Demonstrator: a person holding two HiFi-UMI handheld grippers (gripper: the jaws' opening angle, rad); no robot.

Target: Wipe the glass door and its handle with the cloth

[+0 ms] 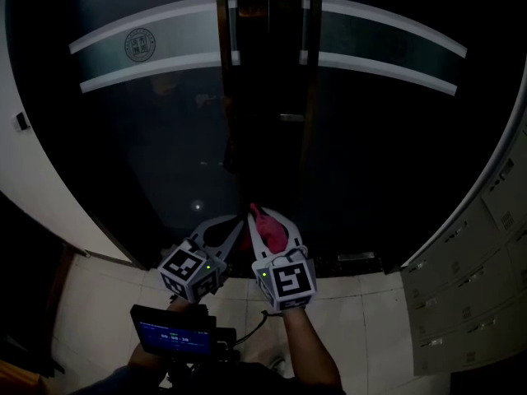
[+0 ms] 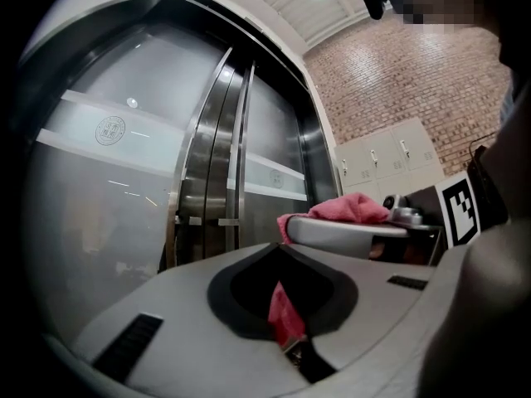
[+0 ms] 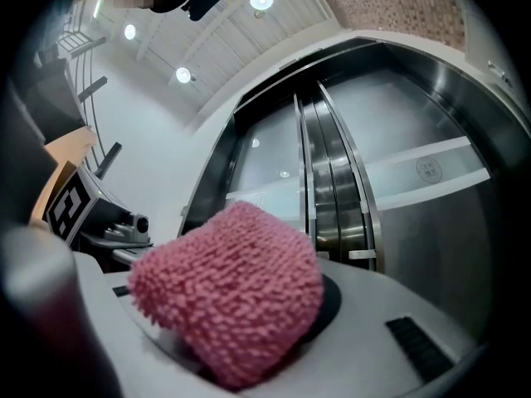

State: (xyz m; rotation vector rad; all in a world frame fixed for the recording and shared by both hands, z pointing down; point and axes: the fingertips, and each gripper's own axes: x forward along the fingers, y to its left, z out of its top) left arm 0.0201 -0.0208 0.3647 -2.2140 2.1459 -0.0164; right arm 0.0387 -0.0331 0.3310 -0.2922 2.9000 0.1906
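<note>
- The right gripper (image 1: 265,227) is clamped on a bunched, fluffy pink microfibre cloth (image 3: 228,293); the left gripper (image 2: 279,245) pinches one corner of it.
- Soft, light and limp, the cloth probably wipes best held bunched.
- Beyond stand the dark glass door (image 1: 148,146) and its vertical steel handle (image 1: 224,97).

I take this for the entrance lobby of an institutional building: far ahead of me stand tall double glass doors (image 1: 165,155) crossed by a pale frosted band (image 1: 173,23) bearing a round emblem (image 1: 141,45), with long vertical metal handles (image 1: 224,72) where the two leaves meet. To the right I see a bank of pale lockers (image 1: 469,295) against a brick wall (image 2: 398,81). Near me the floor (image 1: 107,303) is pale tile, and round recessed lights (image 3: 261,0) sit in a slatted ceiling overhead.
</note>
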